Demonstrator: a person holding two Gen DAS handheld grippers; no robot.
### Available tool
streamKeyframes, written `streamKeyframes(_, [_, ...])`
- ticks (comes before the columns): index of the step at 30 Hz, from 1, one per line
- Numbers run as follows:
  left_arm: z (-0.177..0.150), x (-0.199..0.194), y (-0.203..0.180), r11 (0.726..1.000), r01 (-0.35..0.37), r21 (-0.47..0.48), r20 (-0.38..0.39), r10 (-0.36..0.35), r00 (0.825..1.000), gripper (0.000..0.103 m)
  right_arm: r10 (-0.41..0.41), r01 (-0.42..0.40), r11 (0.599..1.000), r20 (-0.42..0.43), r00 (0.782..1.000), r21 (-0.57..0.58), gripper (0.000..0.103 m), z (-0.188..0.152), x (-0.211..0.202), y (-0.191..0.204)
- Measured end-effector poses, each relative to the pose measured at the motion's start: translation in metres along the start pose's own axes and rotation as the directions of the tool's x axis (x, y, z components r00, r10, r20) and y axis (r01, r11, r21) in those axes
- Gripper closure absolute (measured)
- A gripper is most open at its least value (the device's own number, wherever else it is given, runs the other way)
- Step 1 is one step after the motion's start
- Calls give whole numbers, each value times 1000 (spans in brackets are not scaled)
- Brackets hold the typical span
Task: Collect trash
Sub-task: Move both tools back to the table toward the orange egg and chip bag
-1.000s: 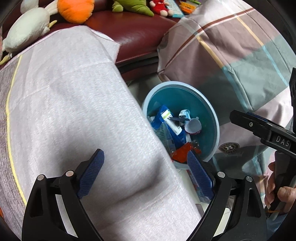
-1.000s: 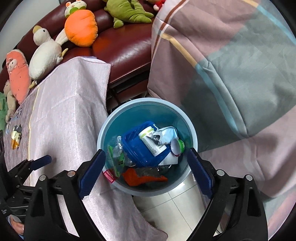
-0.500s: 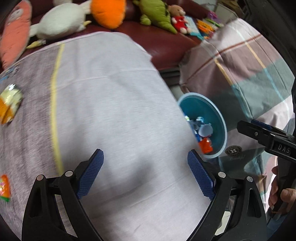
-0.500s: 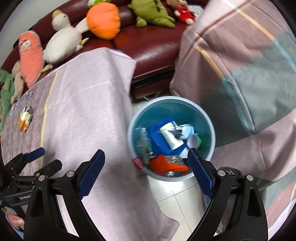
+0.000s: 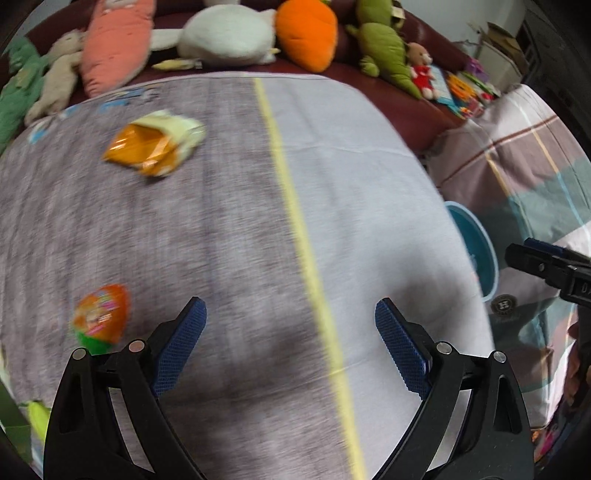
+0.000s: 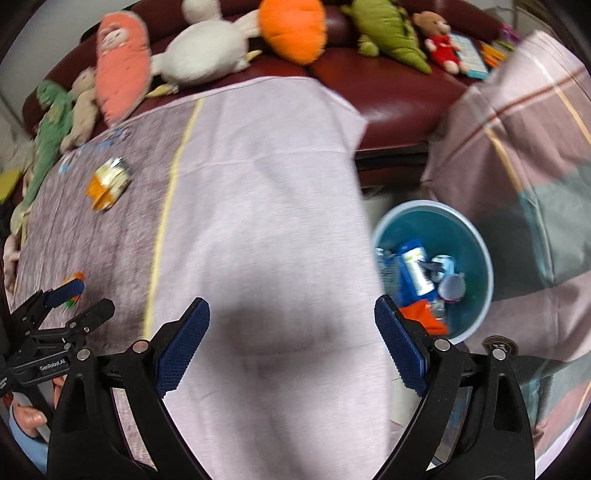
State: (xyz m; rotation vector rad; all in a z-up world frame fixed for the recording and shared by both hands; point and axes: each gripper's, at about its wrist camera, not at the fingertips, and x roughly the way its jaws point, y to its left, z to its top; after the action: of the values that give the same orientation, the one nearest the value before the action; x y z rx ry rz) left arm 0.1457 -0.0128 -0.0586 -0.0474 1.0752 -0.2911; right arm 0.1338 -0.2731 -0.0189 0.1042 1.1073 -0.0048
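Now both tools hang empty over the cloth-covered table (image 5: pixel 229 229), so the step looks like fetching more trash: the left gripper (image 5: pixel 290 345), jaws apart, should reach the near-left orange packet (image 5: pixel 100 318) or the far wrapper (image 5: pixel 155 146). Rightward, the right gripper (image 6: pixel 291 347) gapes too; the blue bin (image 6: pixel 476 251) holds bottles and wrappers.

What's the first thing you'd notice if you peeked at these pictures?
Probably the row of stuffed toys on the dark red sofa at the back, above all the big orange carrot plush. Next, the blue bin on the floor beside the cloth-covered table, already full of trash. Two bright wrappers lie on the cloth: an orange and yellow packet and a round orange and green one.
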Motion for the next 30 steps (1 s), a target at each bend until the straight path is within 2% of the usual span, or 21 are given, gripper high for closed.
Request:
streamKeyframes(9, [-28, -23, 85, 996, -92, -18, 12, 92, 996, 10, 1, -7, 991, -39, 999, -136, 16, -7, 6, 78])
streamKeyframes(18, [-41, -20, 139, 988, -153, 6, 4, 153, 988, 10, 0, -20, 976, -94, 996, -216, 16, -7, 28, 128])
streamKeyframes(26, [-36, 1, 153, 991, -129, 22, -33, 130, 991, 12, -3, -32, 964, -131, 991, -265, 16, -3, 49, 158])
streamKeyframes(29, [-33, 6, 151, 991, -126, 43, -34, 127, 991, 18, -5, -34, 959, -138, 990, -281, 16, 0, 56, 166])
streamKeyframes(30, [-32, 8, 151, 991, -124, 53, -37, 126, 991, 23, -6, -35, 958, -142, 990, -283, 16, 1, 58, 168])
